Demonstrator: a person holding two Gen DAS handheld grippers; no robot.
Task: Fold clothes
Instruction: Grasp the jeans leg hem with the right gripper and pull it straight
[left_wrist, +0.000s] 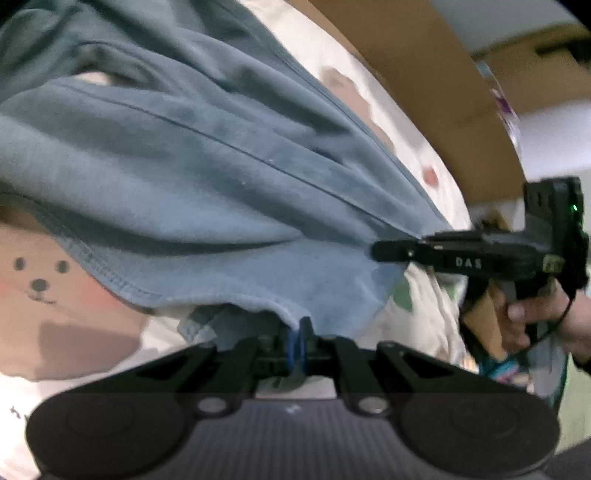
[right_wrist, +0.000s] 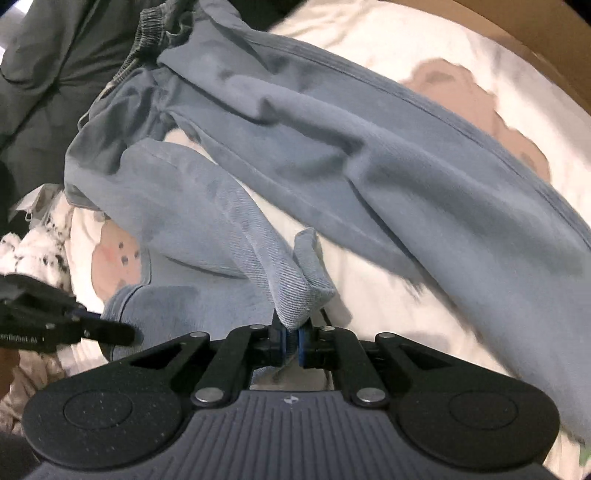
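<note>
Blue-grey sweatpants lie stretched over a cream bedsheet printed with bears. My left gripper is shut on a hem edge of the sweatpants at the bottom centre of the left wrist view. The right gripper shows there from the side, held by a hand, pinching another corner of the fabric. In the right wrist view my right gripper is shut on a bunched cuff of the sweatpants. The left gripper pokes in from the left, against the fabric.
A brown wooden bed frame curves along the sheet's far side. A dark grey garment is piled at the top left of the right wrist view, with a spotted white fabric below it.
</note>
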